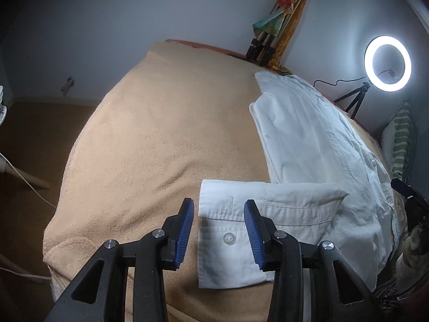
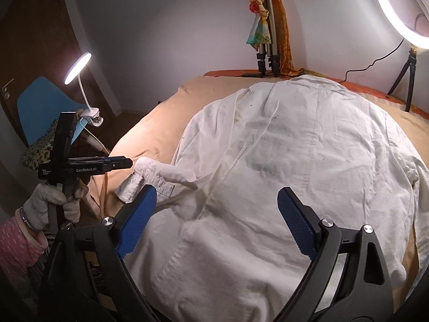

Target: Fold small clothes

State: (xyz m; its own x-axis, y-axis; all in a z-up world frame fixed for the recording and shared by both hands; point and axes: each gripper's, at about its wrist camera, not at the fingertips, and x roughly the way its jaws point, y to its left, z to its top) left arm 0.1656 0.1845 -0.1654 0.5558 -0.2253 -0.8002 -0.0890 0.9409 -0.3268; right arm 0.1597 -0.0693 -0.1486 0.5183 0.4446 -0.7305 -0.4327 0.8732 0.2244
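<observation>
A white button shirt [image 1: 316, 139] lies on the tan towel [image 1: 161, 139], back side up in the right wrist view [image 2: 281, 161]. Its sleeve with the buttoned cuff [image 1: 228, 238] sticks out to the left. My left gripper [image 1: 219, 209] is open, its blue pads on either side of the cuff, just above it. In the right wrist view the left gripper [image 2: 118, 165] is close beside the cuff [image 2: 134, 181]. My right gripper [image 2: 217, 201] is open wide over the shirt's lower body, holding nothing.
A folded tripod draped with colourful cloth [image 2: 265, 26] stands at the far edge. A ring light on a small tripod [image 1: 387, 63] is at the right. A clip lamp [image 2: 77, 68] and blue chair [image 2: 40, 107] stand at the left.
</observation>
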